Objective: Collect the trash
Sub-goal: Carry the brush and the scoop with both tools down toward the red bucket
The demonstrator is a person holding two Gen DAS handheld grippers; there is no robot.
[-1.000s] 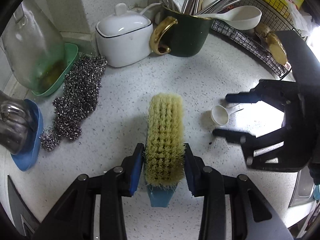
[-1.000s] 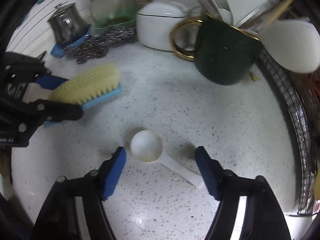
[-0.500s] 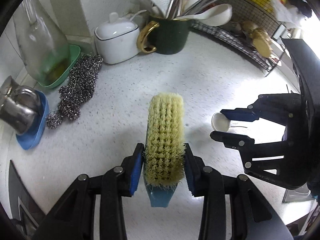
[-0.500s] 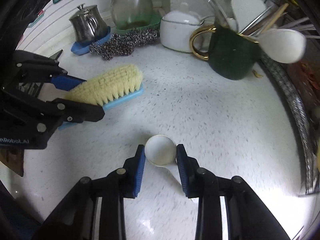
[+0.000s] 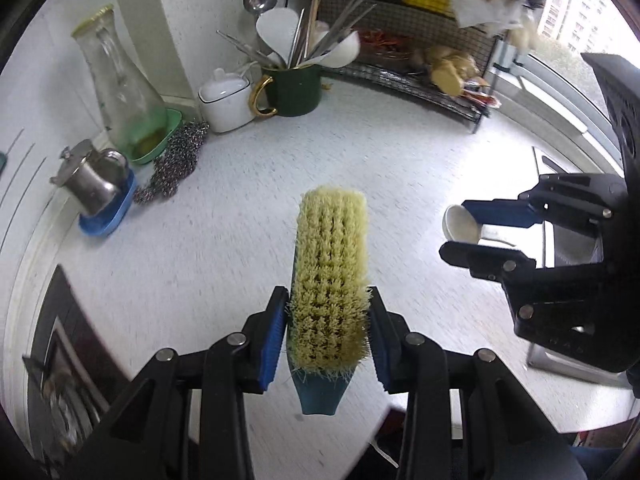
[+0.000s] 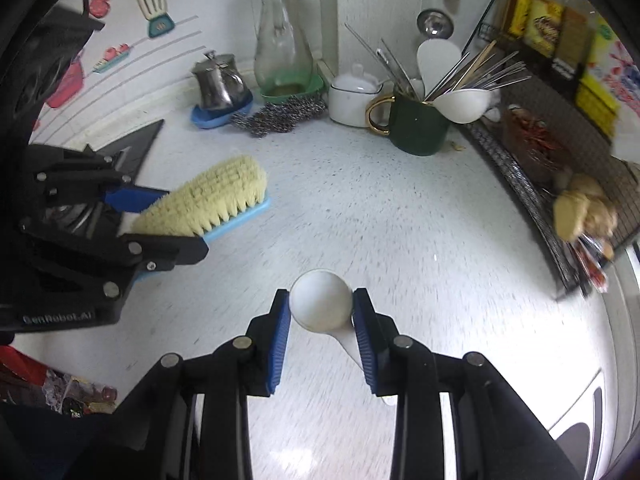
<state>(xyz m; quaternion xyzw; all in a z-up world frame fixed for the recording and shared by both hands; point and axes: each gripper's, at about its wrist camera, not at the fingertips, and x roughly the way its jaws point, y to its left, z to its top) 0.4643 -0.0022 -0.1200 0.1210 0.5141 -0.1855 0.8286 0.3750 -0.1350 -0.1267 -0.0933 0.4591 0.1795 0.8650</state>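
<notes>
A scrub brush (image 5: 330,276) with pale yellow bristles and a blue back is clamped in my left gripper (image 5: 328,322), lifted above the white speckled counter (image 5: 248,216). From the right wrist view the same brush (image 6: 208,200) hangs at the left in the left gripper (image 6: 160,224). A small white plastic scoop (image 6: 322,306) is pinched by its bowl in my right gripper (image 6: 322,320), its handle running back between the fingers. In the left wrist view the scoop (image 5: 460,224) shows between the right gripper's (image 5: 472,228) blue pads.
At the back stand a green mug of utensils (image 5: 294,88), a white lidded pot (image 5: 226,100), a glass carafe (image 5: 120,104), steel scourers (image 5: 174,166) and a metal jug (image 5: 92,178). A wire rack (image 6: 532,184) runs along the right. A sink edge (image 5: 560,344) lies at right.
The right gripper closed on the scoop's bowl and lifted it. Both grippers rose and pulled back from the counter, so the mug and jars look smaller and farther.
</notes>
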